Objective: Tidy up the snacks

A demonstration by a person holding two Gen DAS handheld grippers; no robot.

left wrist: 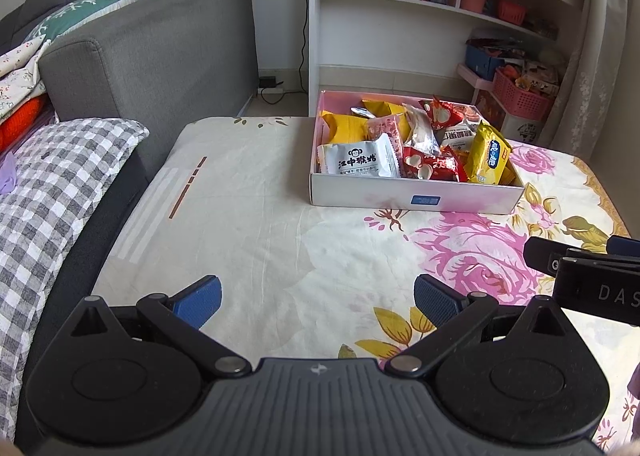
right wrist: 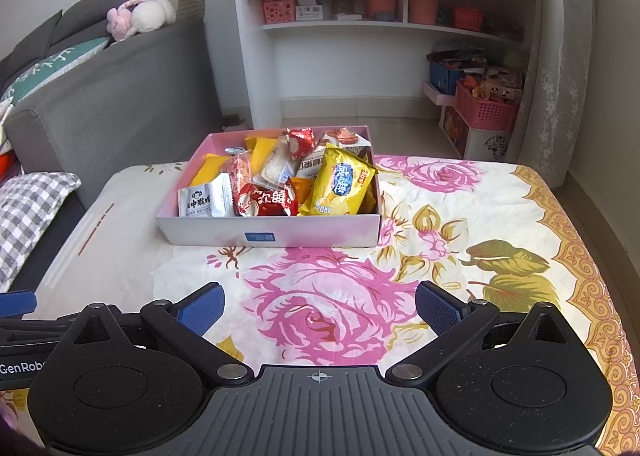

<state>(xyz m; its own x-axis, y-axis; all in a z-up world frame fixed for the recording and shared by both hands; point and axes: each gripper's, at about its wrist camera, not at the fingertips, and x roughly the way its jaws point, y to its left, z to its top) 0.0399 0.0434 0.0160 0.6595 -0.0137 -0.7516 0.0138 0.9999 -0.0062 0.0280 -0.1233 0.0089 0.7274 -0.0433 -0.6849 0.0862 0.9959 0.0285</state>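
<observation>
A shallow pink-and-white box sits on the floral-cloth table, holding several snack packets: a white monkey-logo packet, a red packet and a yellow packet, among others. My left gripper is open and empty, low over the cloth, well short of the box. My right gripper is open and empty, also short of the box. Its body shows at the right edge of the left wrist view.
A grey sofa with a checked cushion stands left of the table. A white shelf unit with pink baskets stands behind. A curtain hangs at the right. The table's right edge is near.
</observation>
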